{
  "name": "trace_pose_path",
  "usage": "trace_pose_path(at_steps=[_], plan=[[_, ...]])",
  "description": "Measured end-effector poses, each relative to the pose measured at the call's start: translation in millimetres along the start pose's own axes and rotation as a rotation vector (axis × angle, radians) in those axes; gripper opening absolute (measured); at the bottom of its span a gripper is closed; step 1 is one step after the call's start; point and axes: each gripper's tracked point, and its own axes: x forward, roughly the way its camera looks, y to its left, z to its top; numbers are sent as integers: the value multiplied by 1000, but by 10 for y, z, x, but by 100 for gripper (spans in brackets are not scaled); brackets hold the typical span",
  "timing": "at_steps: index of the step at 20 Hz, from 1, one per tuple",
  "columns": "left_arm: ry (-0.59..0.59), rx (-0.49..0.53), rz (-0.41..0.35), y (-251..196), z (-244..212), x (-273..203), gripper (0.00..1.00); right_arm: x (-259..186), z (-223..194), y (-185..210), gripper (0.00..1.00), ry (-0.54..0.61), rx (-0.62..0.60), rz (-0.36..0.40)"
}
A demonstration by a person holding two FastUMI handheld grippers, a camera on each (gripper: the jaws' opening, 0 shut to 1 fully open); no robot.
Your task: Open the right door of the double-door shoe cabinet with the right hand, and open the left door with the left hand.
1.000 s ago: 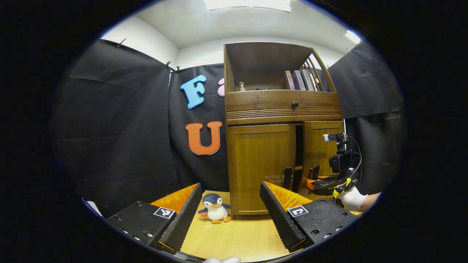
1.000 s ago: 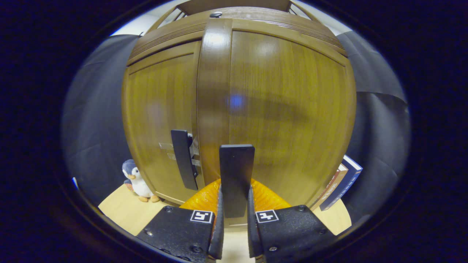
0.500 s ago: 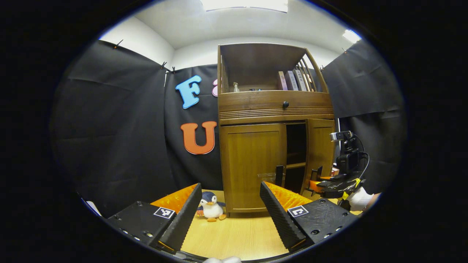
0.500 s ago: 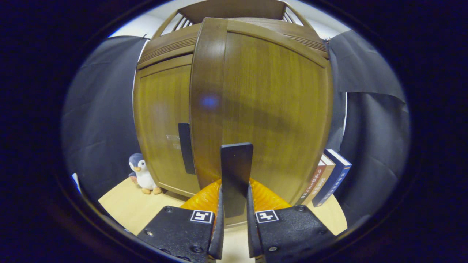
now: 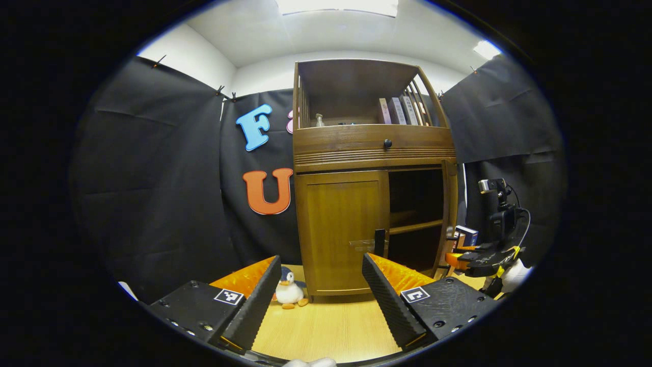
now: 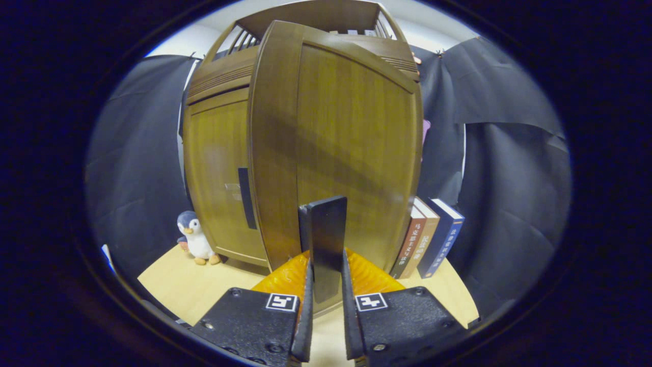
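Gripping right door handle [image 6: 326, 244] (door ajar)

One cabinet [image 5: 372, 153] with two doors: the left door [image 5: 342, 229] and the right door [image 6: 351, 148]. Two door handles [image 6: 324, 244]. One drawer knob [image 5: 387, 143]. One toy penguin [image 5: 288, 293]. Three books [image 6: 430, 237] stand right of the cabinet. About four books sit on the top shelf [image 5: 397, 110]. Two grippers: left [image 5: 321, 290], right [image 6: 324, 316].

Left gripper view back from the cabinet [image 5: 372, 153], right gripper view close against its right door [image 6: 346, 148].
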Motion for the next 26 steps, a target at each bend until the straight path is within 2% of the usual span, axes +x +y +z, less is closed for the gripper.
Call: trace_pose_path(at_steps=[11,15,17,26], plan=[[1,0,-112,-434,9,181,96,-390,-129,-686,19,2,34,-108],[-8,-4,-152,-643,44,209,96,-486,-147,-1081,12,-2,78,-156],[-11,-2,-166,-727,48,221,96,-509,-163,-1287,6,-6,57,-189],[-4,-7,-155,-864,13,307,96,-541,-144,-1635,4,-21,78,-85]])
